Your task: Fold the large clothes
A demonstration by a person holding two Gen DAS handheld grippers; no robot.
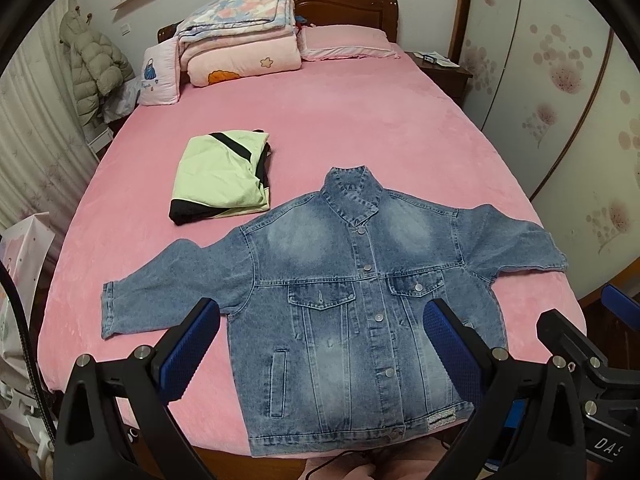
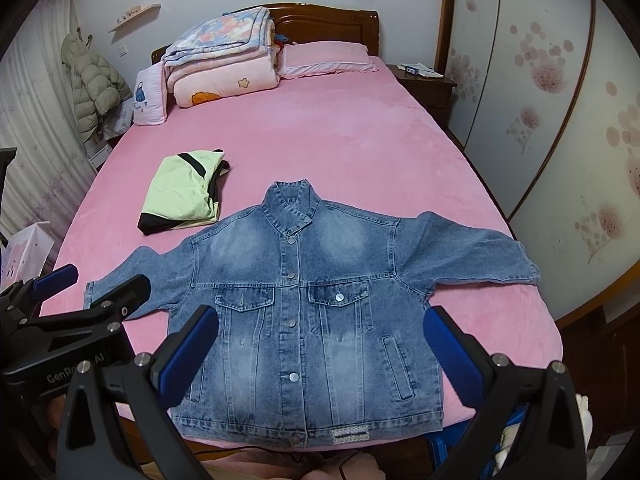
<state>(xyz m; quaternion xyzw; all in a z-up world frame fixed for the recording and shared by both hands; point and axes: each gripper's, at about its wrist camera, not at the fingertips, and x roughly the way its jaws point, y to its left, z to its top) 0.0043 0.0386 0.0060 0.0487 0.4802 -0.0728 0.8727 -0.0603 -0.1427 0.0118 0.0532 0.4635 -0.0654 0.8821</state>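
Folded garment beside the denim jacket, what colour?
Light green with black bands; clearest in the left wrist view.

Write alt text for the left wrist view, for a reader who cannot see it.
A denim jacket lies buttoned and spread flat, sleeves out, on a pink bed, framed by the open left gripper. A folded green garment sits beyond its left shoulder.

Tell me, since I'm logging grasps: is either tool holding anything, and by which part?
Nothing is held. Both the left tool and right tool are open above the spread denim jacket.

Dim, even indoor light; sharp centre, fisheye-bent, vignetted edges.
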